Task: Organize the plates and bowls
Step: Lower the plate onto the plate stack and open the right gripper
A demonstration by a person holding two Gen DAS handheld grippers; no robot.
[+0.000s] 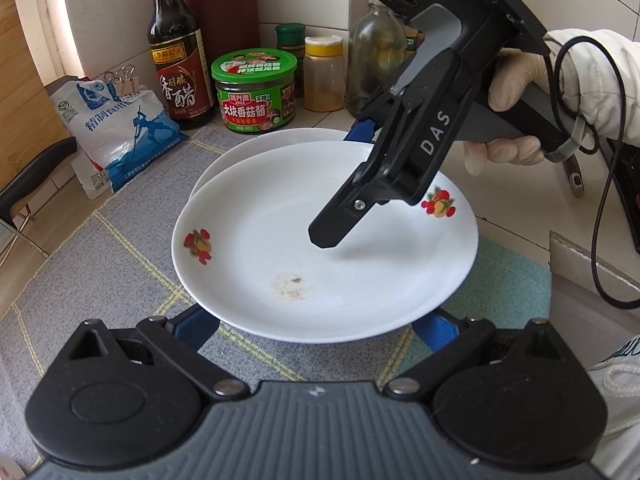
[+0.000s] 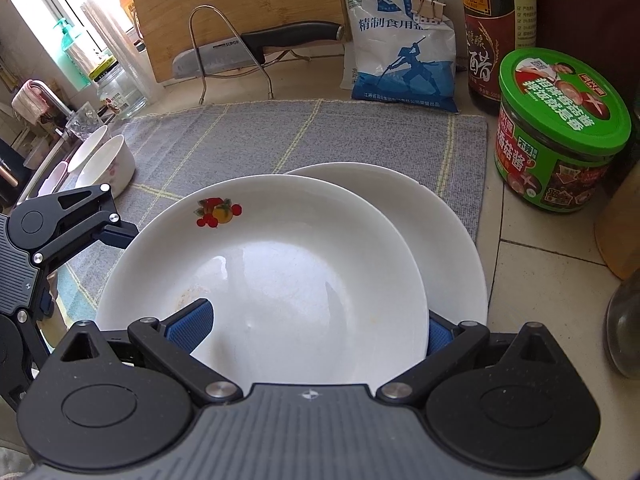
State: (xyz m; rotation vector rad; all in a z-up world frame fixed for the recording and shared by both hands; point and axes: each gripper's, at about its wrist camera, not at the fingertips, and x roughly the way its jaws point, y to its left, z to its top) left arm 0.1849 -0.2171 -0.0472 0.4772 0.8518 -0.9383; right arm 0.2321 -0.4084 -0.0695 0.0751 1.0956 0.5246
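Observation:
A white plate with fruit prints (image 1: 280, 240) lies offset on a plain white plate (image 1: 288, 140) on the grey mat (image 1: 100, 260). In the right wrist view the fruit plate (image 2: 280, 260) covers most of the plain plate (image 2: 420, 216). My right gripper (image 2: 316, 332) has one blue finger over the fruit plate's near rim and the other below it, shut on the rim. It also shows in the left wrist view (image 1: 352, 176). My left gripper (image 1: 316, 328) is open, its blue fingers (image 1: 196, 326) apart under the plate's near edge.
Two white bowls (image 2: 106, 164) stand at the mat's left edge by the sink. A vinegar bottle (image 1: 178, 52), a green-lidded sauce jar (image 1: 256, 90), spice jars (image 1: 323, 74) and a salt bag (image 1: 120, 132) line the back wall. A knife rack (image 2: 236, 52) and cutting board (image 2: 236, 4) stand behind the mat.

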